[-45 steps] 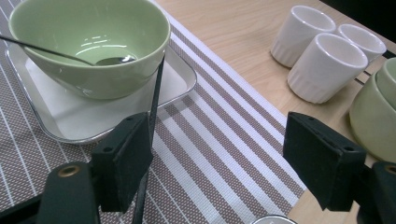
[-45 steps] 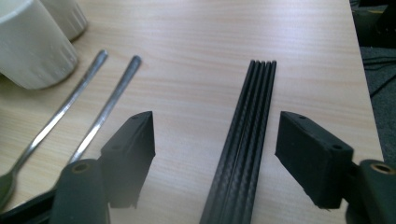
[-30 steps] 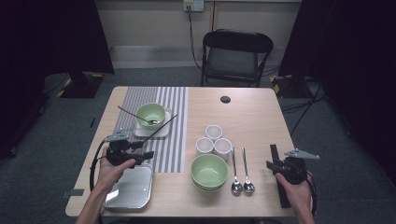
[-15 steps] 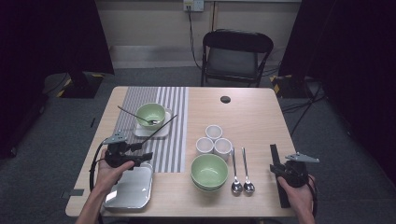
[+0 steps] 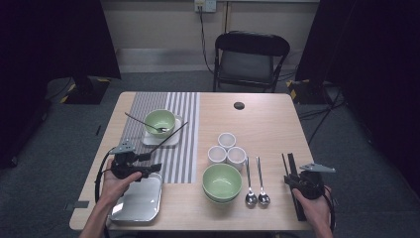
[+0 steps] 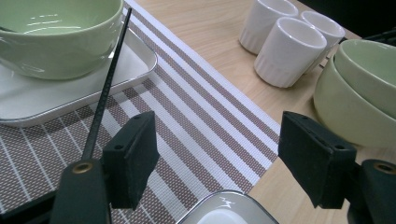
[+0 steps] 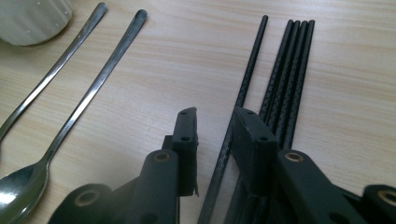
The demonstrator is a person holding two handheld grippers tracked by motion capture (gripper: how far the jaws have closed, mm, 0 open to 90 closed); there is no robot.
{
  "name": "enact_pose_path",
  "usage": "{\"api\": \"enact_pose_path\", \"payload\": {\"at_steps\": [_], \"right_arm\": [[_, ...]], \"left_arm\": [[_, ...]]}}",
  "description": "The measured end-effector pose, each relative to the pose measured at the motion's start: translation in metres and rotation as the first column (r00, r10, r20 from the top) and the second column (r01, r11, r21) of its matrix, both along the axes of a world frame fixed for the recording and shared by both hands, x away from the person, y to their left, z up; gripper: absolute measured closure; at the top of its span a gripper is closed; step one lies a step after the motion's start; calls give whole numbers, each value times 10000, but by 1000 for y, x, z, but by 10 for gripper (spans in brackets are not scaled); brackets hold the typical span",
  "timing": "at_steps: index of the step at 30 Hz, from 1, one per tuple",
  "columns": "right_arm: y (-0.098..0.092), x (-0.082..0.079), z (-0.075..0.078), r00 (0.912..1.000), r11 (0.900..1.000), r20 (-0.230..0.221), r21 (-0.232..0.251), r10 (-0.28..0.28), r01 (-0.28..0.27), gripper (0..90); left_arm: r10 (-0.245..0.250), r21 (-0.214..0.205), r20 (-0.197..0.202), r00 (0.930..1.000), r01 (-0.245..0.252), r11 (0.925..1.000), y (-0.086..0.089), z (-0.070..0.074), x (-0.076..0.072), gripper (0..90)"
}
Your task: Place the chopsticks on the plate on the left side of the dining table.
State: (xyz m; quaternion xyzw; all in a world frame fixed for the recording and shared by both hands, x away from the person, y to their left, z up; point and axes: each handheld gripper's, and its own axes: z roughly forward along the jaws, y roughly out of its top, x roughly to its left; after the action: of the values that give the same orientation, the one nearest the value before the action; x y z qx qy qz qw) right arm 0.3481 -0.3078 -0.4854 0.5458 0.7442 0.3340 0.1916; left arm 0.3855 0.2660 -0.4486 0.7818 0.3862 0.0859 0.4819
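- While the right gripper [image 7: 212, 123] sits low over the counter [image 5: 257, 119], one black chopstick [image 7: 243, 88] lies between its jaws.
- These jaws stand narrow and have just been closing, but a small gap shows on each side of the stick, so I cannot see them pinch it yet.
- That stick lies flat, a little apart from the other chopsticks [image 7: 292, 79], which lie in a tight bunch just to its right.
- Its long line runs straight away from the jaws, the same way they point, with its far tip aimed up the counter.
- Two spoons [image 5: 256, 186] lie to the left of the sticks, with the bowls [image 5: 222, 182] beyond them.
- Far across the counter, the left gripper [image 6: 217, 158] has its jaws wide with nothing in them, near the tray [image 5: 136, 203] and the striped mat [image 5: 181, 144].
- So the right hand is much nearer the stick, and I think it only needs to squeeze shut and lift.
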Motion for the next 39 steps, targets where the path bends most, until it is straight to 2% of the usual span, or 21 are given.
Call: {"api": "enact_pose_path", "payload": {"at_steps": [3, 7, 14, 17, 22, 28, 33, 39], "right_arm": [[2, 0, 0, 10000, 10000, 5, 13, 87, -87, 718], [5, 2, -1, 9998, 9998, -63, 102, 165, -165, 768], [16, 4, -2, 9993, 9993, -44, -86, 371, -371, 778], [19, 6, -3, 9991, 9990, -12, -166, 425, -425, 820], [26, 13, -3, 9992, 9988, 63, -283, 391, -389, 854], [36, 20, -3, 9995, 9975, 201, -672, 251, -237, 861], [38, 27, -4, 9996, 9987, 174, -464, 226, -218, 862], [42, 40, -3, 9995, 9982, 180, -545, 267, -257, 858]], "left_arm": [[71, 31, -24, 10000, -71, 10000, 1, 0, 0, 282], [26, 46, -39, 10000, -25, 10000, 1, 0, 0, 293], [-32, -17, -30, 10000, 32, 10000, -1, 1, 0, 294], [-79, 27, -51, 10000, 79, 10000, -2, 0, 0, 296], [-21, 71, -60, 10000, 22, 10000, -2, 0, 1, 296], [-3, 157, -41, 10000, 4, 9999, -2, -1, 3, 300], [-37, 129, -24, 10000, 37, 9999, -3, 0, 3, 304], [-12, 121, -26, 10000, 12, 9999, -1, 0, 4, 304]]}}
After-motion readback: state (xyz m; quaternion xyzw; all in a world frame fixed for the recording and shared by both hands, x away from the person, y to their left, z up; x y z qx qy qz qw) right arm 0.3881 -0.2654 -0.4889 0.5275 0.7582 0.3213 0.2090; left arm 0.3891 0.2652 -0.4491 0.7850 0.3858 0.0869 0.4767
